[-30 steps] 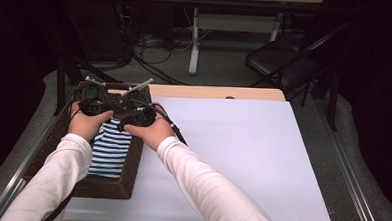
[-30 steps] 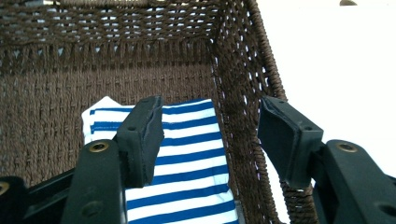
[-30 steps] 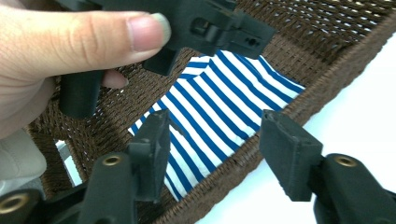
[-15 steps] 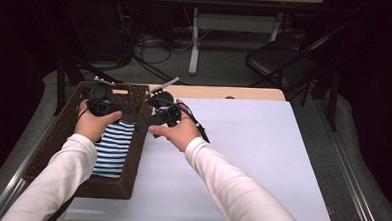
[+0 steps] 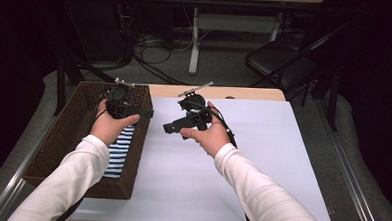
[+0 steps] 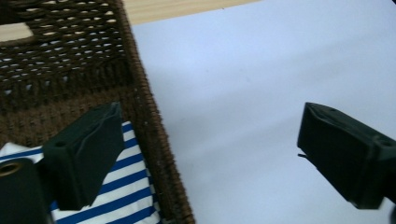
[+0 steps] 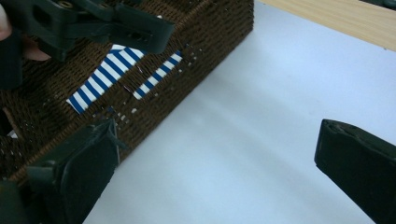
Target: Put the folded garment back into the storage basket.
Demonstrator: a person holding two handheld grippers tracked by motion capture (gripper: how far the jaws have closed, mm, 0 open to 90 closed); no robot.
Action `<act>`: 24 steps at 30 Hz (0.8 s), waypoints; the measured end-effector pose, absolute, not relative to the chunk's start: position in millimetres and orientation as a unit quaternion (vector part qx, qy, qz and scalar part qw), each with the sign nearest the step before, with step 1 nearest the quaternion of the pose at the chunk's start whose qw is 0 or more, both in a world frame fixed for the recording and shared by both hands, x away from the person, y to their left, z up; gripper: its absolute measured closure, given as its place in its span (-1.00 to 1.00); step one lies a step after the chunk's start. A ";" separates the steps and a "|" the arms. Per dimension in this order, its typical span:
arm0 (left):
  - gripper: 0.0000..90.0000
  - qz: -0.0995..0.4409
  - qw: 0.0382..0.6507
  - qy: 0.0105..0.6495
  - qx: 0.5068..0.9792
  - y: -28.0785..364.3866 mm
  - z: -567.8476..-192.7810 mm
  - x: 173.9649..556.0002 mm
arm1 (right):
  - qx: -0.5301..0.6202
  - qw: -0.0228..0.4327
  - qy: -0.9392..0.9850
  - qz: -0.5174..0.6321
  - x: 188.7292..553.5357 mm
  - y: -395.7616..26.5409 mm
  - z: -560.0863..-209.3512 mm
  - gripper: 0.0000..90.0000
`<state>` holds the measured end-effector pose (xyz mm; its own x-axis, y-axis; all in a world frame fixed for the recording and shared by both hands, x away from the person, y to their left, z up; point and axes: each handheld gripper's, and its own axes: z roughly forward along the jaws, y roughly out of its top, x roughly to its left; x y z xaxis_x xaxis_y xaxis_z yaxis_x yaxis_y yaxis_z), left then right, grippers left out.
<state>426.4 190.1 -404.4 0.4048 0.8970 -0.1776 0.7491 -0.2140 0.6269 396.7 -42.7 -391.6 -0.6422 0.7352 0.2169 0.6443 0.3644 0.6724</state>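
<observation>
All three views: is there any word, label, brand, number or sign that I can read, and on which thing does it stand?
None can be read.
Wicker basket: no label or tag visible.
Striped cloth: blue and white stripes, no print.
White sheet: blank.
Left tool and right tool: black, open, no marking that is legible.

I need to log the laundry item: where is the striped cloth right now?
The blue-and-white striped cloth lies inside the brown wicker basket at the table's left in the high view, beneath the left gripper.
</observation>
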 end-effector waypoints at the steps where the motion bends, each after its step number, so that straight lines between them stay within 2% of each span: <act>1: -0.92 0.111 0.330 0.531 0.773 187.5 -404.6 425.8 | 0.421 0.060 0.824 0.375 395.7 -46.8 -391.7 -1.00; 8: -0.99 0.112 0.329 0.514 0.784 171.0 -404.0 422.1 | 0.434 0.074 0.818 0.371 391.7 -73.0 -395.2 -1.00; 24: -0.99 0.122 0.329 0.469 0.810 142.3 -413.7 410.8 | 0.457 0.095 0.808 0.361 388.4 -119.3 -408.6 -1.00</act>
<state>410.8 142.3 -413.7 0.5301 0.8405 -0.1120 0.6805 -0.3428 0.6476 388.4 -119.3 -408.6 -0.5650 0.8061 0.1759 0.6685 0.3224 0.6702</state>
